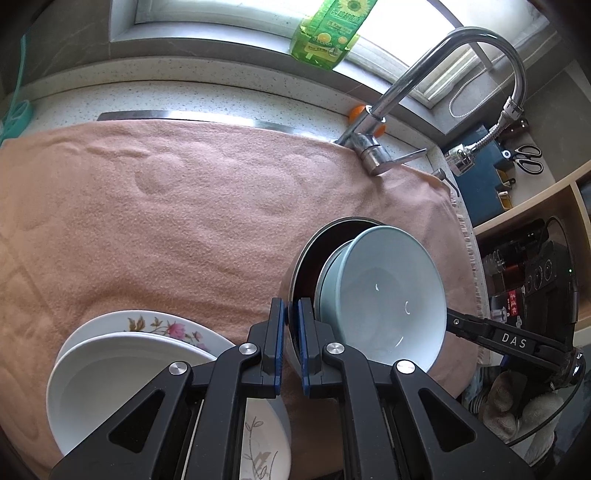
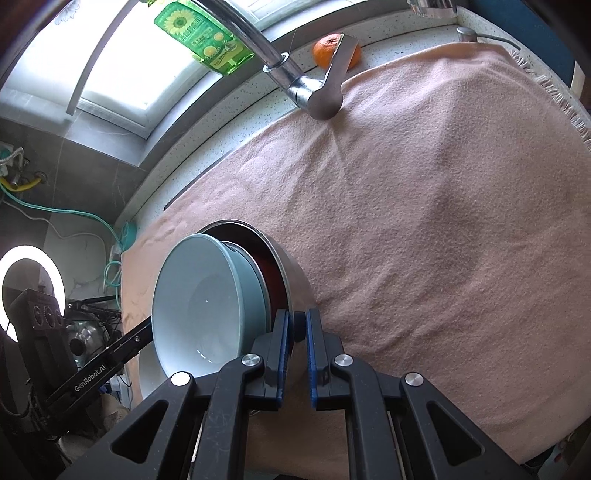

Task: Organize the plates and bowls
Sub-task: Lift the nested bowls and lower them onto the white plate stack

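Both tongs [image 1: 291, 317] [image 2: 295, 328] clamp metal bowl [image 1: 295, 266] rim

Daylight comes through a window [image 1: 258, 14] above a grey sill. Below, a speckled pale counter [image 1: 207, 99] is covered by a pink cloth [image 1: 184, 206]. A chrome tap [image 1: 424, 81] arches overhead. Dark grey tiled wall [image 2: 85, 162] stands beside a glowing ring light [image 2: 22, 254].

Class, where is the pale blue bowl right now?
The pale blue bowl sits tilted inside the metal bowl on the pink cloth, right of the white plates in the left wrist view.
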Action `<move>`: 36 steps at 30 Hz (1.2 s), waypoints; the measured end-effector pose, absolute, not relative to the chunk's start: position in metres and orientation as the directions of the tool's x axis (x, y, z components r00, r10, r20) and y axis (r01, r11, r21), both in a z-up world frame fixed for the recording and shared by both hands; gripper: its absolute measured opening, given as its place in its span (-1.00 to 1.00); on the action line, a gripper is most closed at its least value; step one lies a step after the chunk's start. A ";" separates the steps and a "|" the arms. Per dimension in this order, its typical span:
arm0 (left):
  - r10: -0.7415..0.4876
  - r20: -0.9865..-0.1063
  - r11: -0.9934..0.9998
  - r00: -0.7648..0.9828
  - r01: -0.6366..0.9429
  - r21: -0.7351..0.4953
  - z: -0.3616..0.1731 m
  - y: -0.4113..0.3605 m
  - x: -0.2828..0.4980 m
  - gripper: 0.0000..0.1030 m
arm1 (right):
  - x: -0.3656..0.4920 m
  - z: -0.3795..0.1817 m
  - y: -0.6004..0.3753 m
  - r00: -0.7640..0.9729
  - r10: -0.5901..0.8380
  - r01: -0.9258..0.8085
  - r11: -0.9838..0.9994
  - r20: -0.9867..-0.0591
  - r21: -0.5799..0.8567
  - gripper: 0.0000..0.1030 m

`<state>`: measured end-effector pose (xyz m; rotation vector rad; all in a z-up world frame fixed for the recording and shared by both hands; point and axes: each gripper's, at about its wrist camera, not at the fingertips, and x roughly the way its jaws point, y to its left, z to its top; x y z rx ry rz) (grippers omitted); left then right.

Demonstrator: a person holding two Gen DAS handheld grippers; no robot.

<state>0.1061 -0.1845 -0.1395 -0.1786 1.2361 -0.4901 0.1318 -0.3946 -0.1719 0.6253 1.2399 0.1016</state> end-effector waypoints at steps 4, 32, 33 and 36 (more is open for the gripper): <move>-0.449 -0.860 0.884 0.243 0.263 -0.388 -0.138 -0.184 0.105 -0.89 | 0.132 -0.168 -0.392 0.351 0.383 0.254 0.839 -0.854 0.481 -0.83; -0.477 -0.811 0.873 0.340 0.289 -0.393 -0.084 -0.137 0.091 -0.89 | 0.127 -0.110 -0.348 0.410 0.375 0.176 0.862 -0.831 0.476 -0.83; -0.475 -0.810 0.874 0.343 0.289 -0.390 -0.083 -0.134 0.090 -0.89 | 0.126 -0.109 -0.345 0.410 0.377 0.172 0.862 -0.830 0.477 -0.83; -0.474 -0.807 0.876 0.351 0.278 -0.393 -0.080 -0.123 0.086 -0.89 | 0.124 -0.106 -0.334 0.410 0.382 0.160 0.864 -0.828 0.477 -0.83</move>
